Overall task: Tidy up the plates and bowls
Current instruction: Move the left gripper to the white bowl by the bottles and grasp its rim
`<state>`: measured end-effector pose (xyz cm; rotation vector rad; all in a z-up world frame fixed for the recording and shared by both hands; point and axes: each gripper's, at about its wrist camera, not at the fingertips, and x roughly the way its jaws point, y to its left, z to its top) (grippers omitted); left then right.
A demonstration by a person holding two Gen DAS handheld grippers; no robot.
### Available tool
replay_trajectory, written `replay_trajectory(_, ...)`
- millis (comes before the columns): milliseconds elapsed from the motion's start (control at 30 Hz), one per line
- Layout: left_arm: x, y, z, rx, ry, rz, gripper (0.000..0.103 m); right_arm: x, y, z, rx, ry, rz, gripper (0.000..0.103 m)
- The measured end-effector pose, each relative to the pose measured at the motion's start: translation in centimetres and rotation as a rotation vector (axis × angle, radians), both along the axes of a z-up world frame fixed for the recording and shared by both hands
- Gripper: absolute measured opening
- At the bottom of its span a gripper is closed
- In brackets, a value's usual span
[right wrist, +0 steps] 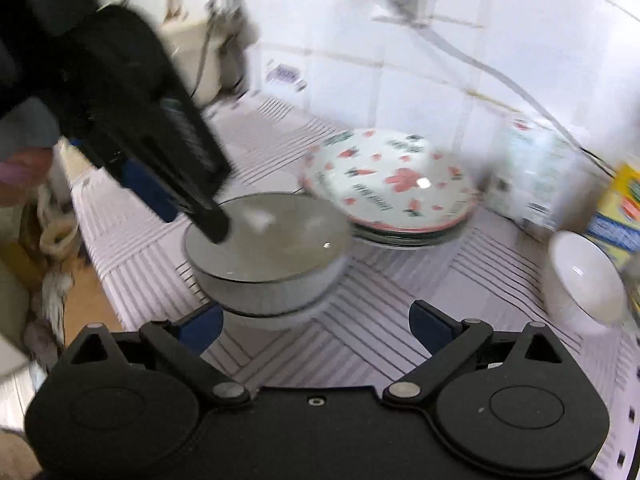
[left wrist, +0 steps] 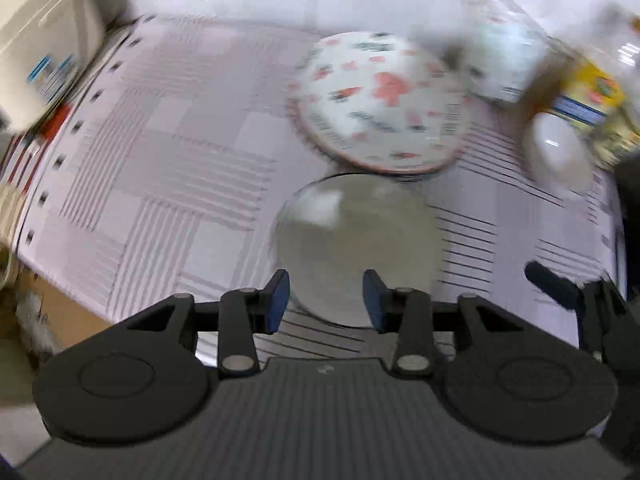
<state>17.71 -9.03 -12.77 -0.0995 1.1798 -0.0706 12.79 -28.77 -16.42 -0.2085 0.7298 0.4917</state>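
1. Left gripper (left wrist: pixel 326 296) is held above the grey bowl (right wrist: pixel 268 240), jaws apart, nothing clamped.
2. Right gripper (right wrist: pixel 316 328) is spread wide, empty.
3. Floral plates (right wrist: pixel 390 188) are stacked just behind that bowl.
4. White bowl (right wrist: pixel 584 276) is seen well apart, rightward.

Left gripper (left wrist: pixel 325 300) and right gripper (right wrist: pixel 316 326): matte black ribbed housings, round side discs, silver pivot screws on black linkage arms, blue pads (left wrist: pixel 278 300) on fingers. Grey sleeve (right wrist: pixel 24 128) worn.

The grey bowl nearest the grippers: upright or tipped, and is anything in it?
Upright and apparently empty. The grey bowl stands on the striped cloth with its rim up, and the left wrist view shows only bare interior and glare.
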Motion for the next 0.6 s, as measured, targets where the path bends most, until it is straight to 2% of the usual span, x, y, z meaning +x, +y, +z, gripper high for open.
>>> replay_trajectory(233,-1.1,-5.3,3.1,-0.027,-0.084,-0.123,0.037,-0.7,-6.7,0.7,0.077,-0.033,-0.183,0.101)
replay_trajectory(367,-1.3,-7.8,4.0,-0.062,-0.126,-0.163,0.039,-0.5,-10.2,1.6,0.168,-0.03,-0.214,0.101)
replay_trajectory(600,-0.1,-11.3,4.4,-0.09,-0.156,-0.229,0.04,0.3,-13.2,1.4,0.13,-0.079,-0.298,0.101)
